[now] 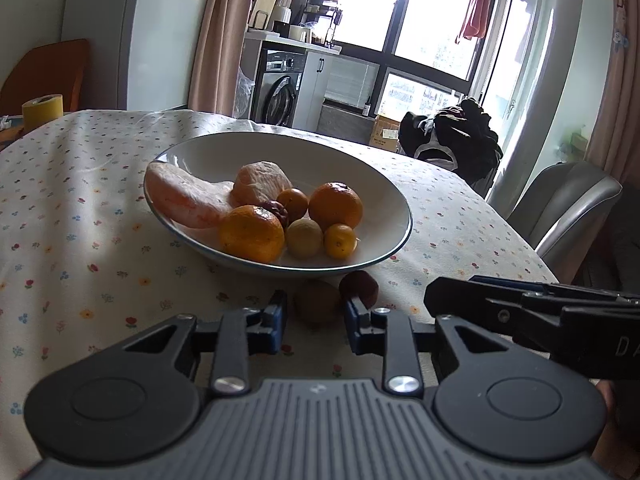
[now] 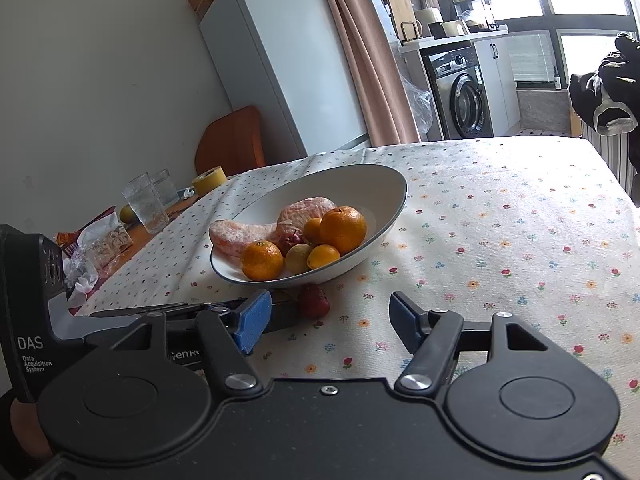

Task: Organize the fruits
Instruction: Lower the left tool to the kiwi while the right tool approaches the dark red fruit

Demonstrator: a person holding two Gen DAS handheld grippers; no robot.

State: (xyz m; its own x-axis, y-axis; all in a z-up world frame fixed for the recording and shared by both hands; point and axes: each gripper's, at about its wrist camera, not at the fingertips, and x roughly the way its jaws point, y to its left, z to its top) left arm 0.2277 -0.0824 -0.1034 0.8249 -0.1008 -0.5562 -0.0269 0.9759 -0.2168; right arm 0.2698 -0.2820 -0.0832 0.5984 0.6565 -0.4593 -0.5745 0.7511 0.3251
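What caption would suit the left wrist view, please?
Open left tool straddles a brown fruit before the fruit bowl.

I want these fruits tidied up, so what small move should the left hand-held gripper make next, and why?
Probably ease the open left hand-held gripper forward and close on the brown oval fruit: it lies on the tablecloth between the fingers, outside the white bowl.

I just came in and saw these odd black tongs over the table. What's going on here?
A person is tidying fruit into a bowl with a hand-held gripper in each hand. Most fruit is already in it: oranges, pomelo pieces, smaller fruits. Two pieces lie on the tablecloth beside it. The left gripper is open with its fingers on either side of a brown kiwi; a red fruit sits next to that. The right gripper is open and holds nothing.
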